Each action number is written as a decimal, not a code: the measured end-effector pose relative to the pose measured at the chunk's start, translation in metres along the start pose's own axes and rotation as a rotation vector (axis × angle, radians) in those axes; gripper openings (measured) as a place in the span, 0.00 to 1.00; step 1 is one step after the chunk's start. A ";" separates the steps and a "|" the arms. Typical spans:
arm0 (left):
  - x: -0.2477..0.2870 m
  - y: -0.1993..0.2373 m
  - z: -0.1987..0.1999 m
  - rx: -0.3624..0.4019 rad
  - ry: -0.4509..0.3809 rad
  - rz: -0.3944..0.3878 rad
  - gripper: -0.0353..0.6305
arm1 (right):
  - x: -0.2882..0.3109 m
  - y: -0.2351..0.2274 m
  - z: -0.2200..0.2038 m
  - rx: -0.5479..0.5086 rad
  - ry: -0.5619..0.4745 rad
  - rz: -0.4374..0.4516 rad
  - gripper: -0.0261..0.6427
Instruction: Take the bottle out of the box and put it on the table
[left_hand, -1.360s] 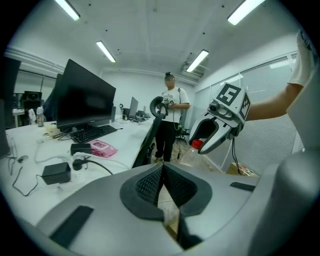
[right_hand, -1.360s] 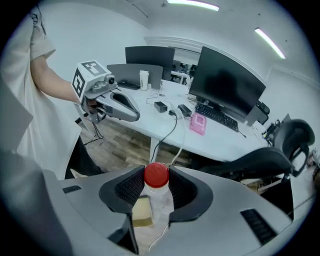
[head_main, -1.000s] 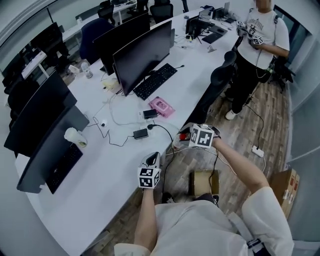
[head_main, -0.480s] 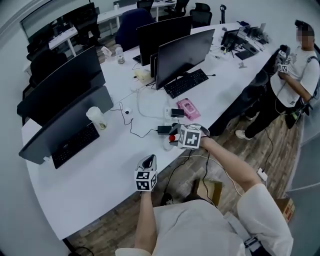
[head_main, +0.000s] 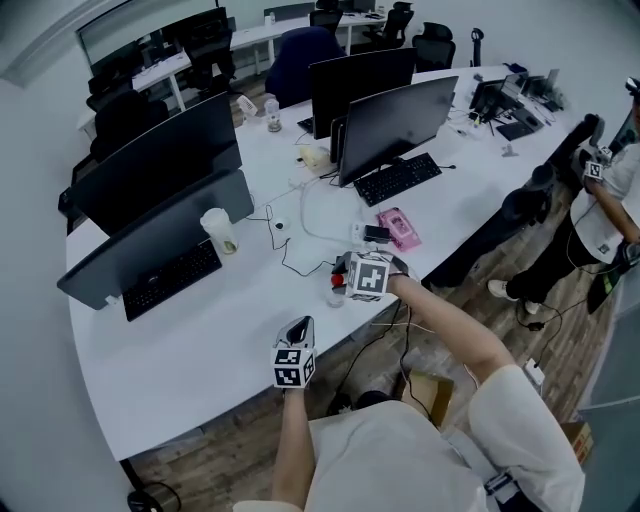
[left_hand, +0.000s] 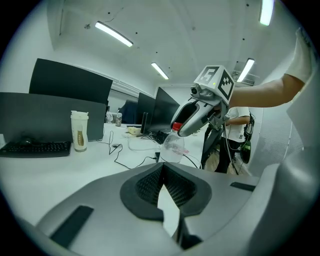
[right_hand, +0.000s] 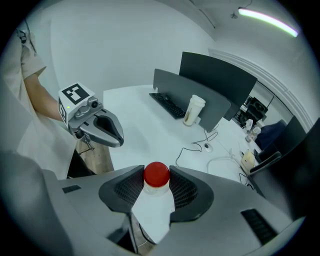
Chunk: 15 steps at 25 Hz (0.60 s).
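Snugly between ribbed tongs (right_hand: 156, 176): clear bottle (right_hand: 150, 210)

Floor: wood-plank floor (head_main: 510, 315);
Bench: long white curved bench (head_main: 200, 360);
Seating: dark office chairs (head_main: 435, 45) behind it;
Wall: plain pale wall (head_main: 30, 300);
Light: lit ceiling strip lamps (left_hand: 114, 34)

Clear, smooth plastic bottle (right_hand: 150, 210) with glossy red cap (right_hand: 156, 173); right gripper (right_hand: 156, 181) of matt grey plastic, with dark ribbed pads (right_hand: 184, 192). Smooth white table (head_main: 200, 350); wood-plank floor (head_main: 565, 335) at 4 o'clock; brown cardboard box (head_main: 432, 392) at 5 o'clock.
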<state>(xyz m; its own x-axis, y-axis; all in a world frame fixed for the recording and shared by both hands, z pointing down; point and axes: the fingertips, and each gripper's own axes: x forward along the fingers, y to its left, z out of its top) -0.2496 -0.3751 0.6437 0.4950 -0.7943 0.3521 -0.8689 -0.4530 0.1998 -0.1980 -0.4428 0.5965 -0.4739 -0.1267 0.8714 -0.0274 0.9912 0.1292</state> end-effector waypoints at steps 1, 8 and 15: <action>-0.003 -0.001 0.002 0.005 -0.002 0.005 0.07 | 0.000 -0.002 0.000 0.005 -0.010 -0.016 0.32; -0.020 -0.015 -0.004 0.046 0.006 0.027 0.07 | -0.022 -0.015 -0.009 0.220 -0.196 -0.200 0.45; -0.042 -0.049 -0.018 0.066 0.034 0.066 0.07 | -0.078 0.000 -0.012 0.389 -0.437 -0.292 0.45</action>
<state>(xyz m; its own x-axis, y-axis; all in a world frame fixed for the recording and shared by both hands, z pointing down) -0.2280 -0.3122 0.6351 0.4352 -0.8097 0.3936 -0.8972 -0.4265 0.1148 -0.1505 -0.4332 0.5347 -0.7109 -0.4469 0.5431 -0.4865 0.8701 0.0792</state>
